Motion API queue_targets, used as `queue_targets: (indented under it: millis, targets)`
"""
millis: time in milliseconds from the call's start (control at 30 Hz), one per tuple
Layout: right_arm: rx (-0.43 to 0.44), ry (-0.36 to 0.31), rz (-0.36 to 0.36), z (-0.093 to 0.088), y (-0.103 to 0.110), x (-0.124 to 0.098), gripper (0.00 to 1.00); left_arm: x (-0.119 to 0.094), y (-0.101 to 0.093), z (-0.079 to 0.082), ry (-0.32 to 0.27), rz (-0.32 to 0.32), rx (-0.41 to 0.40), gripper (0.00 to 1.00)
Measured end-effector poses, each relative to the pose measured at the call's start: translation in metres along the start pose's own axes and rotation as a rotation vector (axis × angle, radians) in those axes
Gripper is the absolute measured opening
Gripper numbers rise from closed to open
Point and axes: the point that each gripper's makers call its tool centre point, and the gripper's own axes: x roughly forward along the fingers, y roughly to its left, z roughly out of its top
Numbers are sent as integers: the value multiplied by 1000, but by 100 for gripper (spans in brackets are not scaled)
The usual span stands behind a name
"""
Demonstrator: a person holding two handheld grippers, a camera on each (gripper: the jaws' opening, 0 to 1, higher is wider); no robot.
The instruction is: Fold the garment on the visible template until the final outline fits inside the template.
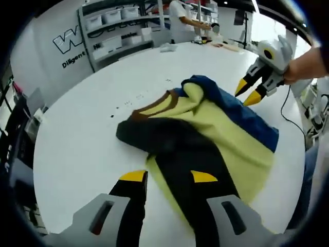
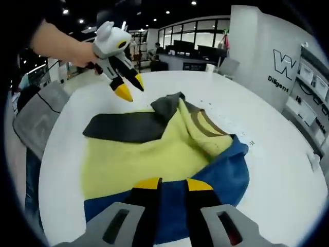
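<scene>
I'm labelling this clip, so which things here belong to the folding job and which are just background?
Part of the job:
- garment, yellow, blue and dark, crumpled on the white table
- left gripper, jaws apart over the dark sleeve
- right gripper, jaws apart over the blue part

Just lying about:
- shelving with bins
- person at the far bench
- grey chair

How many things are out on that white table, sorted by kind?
Garment: 1
Grippers, left gripper and right gripper: 2
White table: 1
Total: 4
</scene>
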Motion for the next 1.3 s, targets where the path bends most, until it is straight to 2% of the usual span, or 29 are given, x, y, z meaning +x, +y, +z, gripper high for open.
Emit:
queue_targets:
  millis: [233,267,533,633,767,933,967,1000,1033,1067,1300]
  targets:
    - [-51,35,68,-24,48,-4,15,-9,-26,-37,43,-24,5,35]
    - [-77,53,94,-33,60,-6,16,-11,-28,-45,59,-19,3,35]
    - [-122,83,143,-56,97,-17,21,-16,-40,-84,128,-2,-84,35]
    - [-129,99,137,-64,100,-19,21,-17,-41,-101,189,21,-137,33]
    - [-116,94,121,-68,100,-21,22,-17,-44,-102,172,15,-201,30]
    - [-121,100,105,-69,98,-22,23,-17,-42,-101,172,32,-221,28]
    - [-133,114,101,-72,98,-21,22,-17,-42,-101,173,34,-240,25]
    - [-133,115,101,-73,98,-20,22,-17,-44,-101,169,24,-241,14]
    - [-124,107,97,-71,97,-20,21,-17,-48,-100,163,9,-241,9]
    - [-119,106,91,-72,96,-20,20,-18,-49,-100,163,24,-247,9]
    - [-130,126,63,-74,93,-24,5,-24,-59,-104,147,-1,-262,8]
